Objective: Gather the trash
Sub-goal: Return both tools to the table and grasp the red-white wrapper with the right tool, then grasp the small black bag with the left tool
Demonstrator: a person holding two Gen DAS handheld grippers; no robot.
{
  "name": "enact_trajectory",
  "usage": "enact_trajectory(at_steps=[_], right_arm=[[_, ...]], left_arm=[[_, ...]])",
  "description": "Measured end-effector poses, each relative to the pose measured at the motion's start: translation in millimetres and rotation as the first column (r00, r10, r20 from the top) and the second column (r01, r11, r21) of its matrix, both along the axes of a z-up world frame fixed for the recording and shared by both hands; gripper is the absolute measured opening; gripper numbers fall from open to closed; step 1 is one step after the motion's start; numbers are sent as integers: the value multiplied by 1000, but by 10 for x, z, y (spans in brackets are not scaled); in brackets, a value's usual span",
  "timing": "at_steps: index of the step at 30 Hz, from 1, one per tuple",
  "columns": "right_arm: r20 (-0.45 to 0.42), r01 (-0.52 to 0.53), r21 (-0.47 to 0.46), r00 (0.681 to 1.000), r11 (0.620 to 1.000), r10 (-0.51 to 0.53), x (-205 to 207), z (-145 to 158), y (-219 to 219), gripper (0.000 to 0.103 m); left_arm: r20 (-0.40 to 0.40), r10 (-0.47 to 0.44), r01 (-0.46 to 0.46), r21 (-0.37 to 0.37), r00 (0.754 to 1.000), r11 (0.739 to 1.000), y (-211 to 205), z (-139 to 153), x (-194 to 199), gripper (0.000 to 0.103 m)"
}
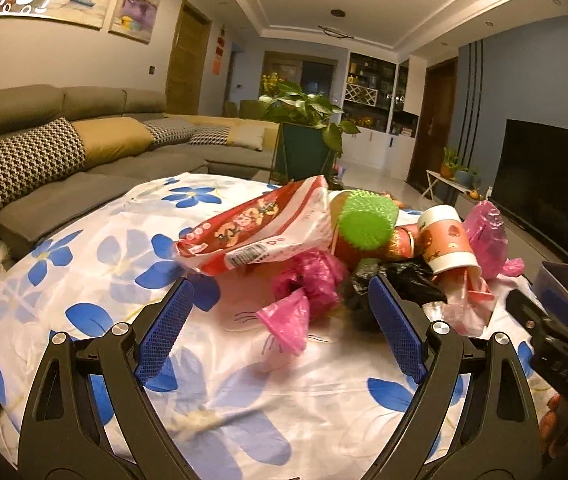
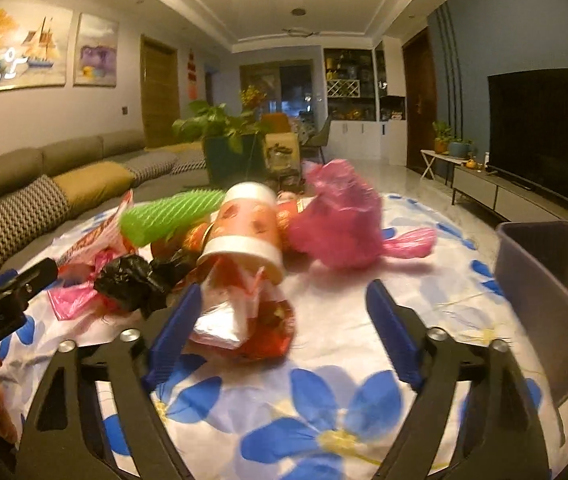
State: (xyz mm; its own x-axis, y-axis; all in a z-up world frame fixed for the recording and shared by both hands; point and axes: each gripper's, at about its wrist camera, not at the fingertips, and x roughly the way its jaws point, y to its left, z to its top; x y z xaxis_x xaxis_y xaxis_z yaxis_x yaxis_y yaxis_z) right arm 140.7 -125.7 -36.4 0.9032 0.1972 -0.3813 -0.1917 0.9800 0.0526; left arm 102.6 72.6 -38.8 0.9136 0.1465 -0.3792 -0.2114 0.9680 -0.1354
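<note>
Risking a spill: the trash pile (image 1: 344, 248) sits heaped on the flowered cloth (image 1: 95, 264), and its pieces lean on one another, so pulling one could drag the rest along. Biggest is the snack bag (image 1: 259, 228), lying on top at the left. Next, the paper cup (image 2: 243, 232) lies on its side with wrappers (image 2: 243, 312) spilling from its mouth; it could roll. Thin pink bags (image 1: 304, 296) and a black bag (image 2: 135, 284) are light and may slip from a pinch. A grey bin (image 2: 556, 300) stands at the right, near the pile.

Both tools are spread wide and empty. The left gripper (image 1: 279, 328) hovers before the pink bags, not touching. The right gripper (image 2: 284, 324) has the wrappers between its pads, contact unclear.
</note>
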Motion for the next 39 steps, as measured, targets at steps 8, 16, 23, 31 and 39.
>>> enact_trajectory(at_steps=[8, 16, 23, 31, 39], right_arm=[[-88, -28, -29, 996, 999, 26, 249, -155, 193, 44], [-84, -70, -75, 994, 995, 63, 186, -149, 254, 7], [-55, -18, -73, 998, 997, 14, 6, -18, -80, 6], [-23, 73, -43, 997, 996, -74, -149, 63, -516, 6], [-15, 91, -17, 996, 996, -92, -220, 87, -697, 6]], left_arm=[[-10, -1, 1, -12, 1000, 1000, 107, -57, 38, 88], [-2, -73, 73, 6, 997, 997, -46, -43, 89, 88], [-4, -143, 143, 14, 990, 990, -258, -40, 158, 88], [-14, -231, 232, 15, 973, 973, -564, -66, 333, 88], [-91, -313, 309, -56, 945, 950, -604, -120, 716, 63]])
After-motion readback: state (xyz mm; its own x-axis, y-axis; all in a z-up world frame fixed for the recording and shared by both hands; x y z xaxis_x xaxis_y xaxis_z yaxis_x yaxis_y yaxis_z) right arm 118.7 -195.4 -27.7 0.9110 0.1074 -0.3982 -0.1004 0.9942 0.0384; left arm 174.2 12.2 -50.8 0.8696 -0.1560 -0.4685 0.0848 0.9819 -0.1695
